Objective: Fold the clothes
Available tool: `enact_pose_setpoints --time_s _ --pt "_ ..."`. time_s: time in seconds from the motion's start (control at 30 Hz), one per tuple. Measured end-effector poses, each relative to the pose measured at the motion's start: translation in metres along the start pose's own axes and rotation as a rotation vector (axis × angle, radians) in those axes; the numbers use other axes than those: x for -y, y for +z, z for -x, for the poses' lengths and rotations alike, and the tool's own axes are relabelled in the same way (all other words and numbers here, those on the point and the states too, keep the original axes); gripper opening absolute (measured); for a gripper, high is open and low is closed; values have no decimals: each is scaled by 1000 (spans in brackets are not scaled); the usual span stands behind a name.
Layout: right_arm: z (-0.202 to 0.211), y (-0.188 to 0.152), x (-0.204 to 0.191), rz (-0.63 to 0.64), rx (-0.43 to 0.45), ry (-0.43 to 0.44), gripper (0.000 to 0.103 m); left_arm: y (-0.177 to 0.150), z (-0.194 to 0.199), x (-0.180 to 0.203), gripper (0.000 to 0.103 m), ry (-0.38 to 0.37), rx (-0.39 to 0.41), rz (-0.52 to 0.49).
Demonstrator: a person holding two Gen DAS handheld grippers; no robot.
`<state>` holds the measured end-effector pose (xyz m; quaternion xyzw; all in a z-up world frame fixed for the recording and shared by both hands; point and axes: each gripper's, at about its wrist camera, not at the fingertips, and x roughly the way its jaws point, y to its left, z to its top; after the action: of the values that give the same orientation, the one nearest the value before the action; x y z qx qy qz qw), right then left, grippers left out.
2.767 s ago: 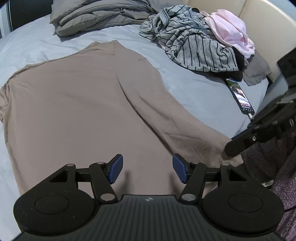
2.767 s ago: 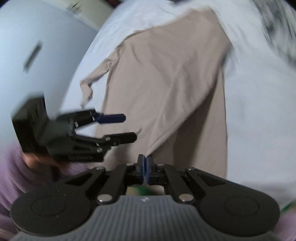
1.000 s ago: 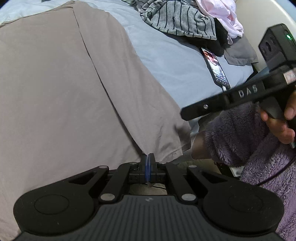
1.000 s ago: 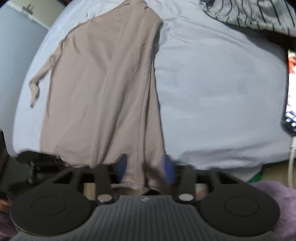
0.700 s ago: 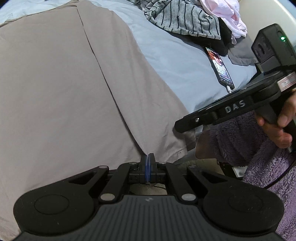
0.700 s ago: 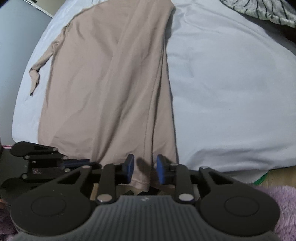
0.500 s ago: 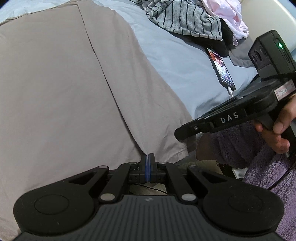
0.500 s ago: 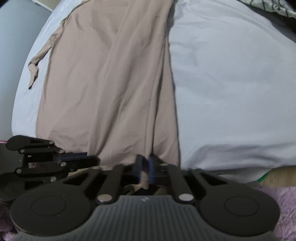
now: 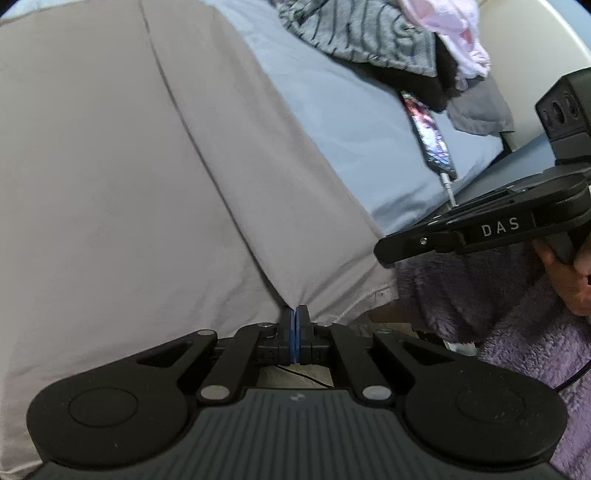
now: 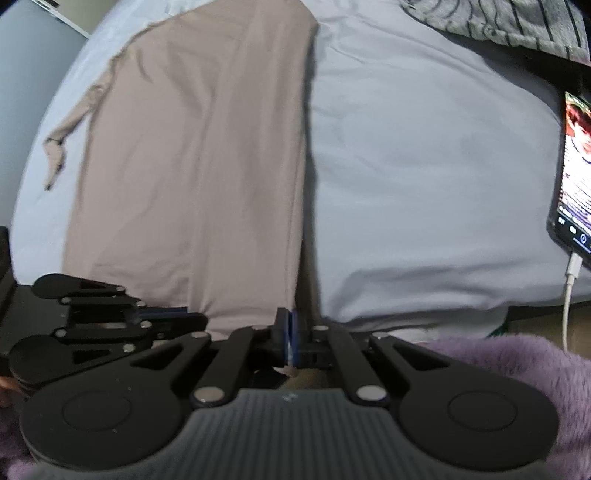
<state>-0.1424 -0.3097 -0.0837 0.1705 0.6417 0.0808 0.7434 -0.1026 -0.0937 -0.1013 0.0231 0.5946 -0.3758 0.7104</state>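
A tan long-sleeved shirt [image 9: 122,177] lies spread on the pale blue bed sheet [image 9: 351,122], its right side folded over lengthwise; it also shows in the right wrist view [image 10: 199,177]. My left gripper [image 9: 295,314] is shut on the shirt's bottom hem at the fold line, at the bed's near edge. My right gripper [image 10: 289,321] is shut on the same hem at the shirt's right edge. The left gripper shows in the right wrist view [image 10: 184,314], beside the hem. The right gripper's body shows in the left wrist view [image 9: 480,229].
A pile of clothes, grey striped [image 9: 362,33] and pink [image 9: 450,33], lies at the far right of the bed. A lit phone [image 10: 576,177] on a white cable [image 10: 569,295] lies on the sheet at the right. My purple fleece sleeve [image 9: 517,332] is close by.
My right gripper has closed on the shirt's hem at its right edge; it was open around it a second ago. My left gripper has stayed shut on the hem.
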Motion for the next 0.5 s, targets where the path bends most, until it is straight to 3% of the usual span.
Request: enact_pose_setpoints --time_s 0.2,0.27,0.37,0.4,0.43,0.5 --pt "-17 4 -6 20 -25 -43 7 -3 -9 -4 0 18 -33 5" --pt "-13 4 -7 25 -5 -64 9 -5 -5 -4 5 32 -35 -5" --pt "-1 4 -8 19 35 -79 22 -7 15 -6 31 66 -11 -7" --pt "4 4 -9 19 55 -75 30 -7 23 -7 51 78 7 -3" --pt "9 4 -11 25 75 -70 44 -7 33 -9 57 87 29 -1" --pt "20 9 -19 54 117 -56 45 -1 56 -20 57 110 85 17"
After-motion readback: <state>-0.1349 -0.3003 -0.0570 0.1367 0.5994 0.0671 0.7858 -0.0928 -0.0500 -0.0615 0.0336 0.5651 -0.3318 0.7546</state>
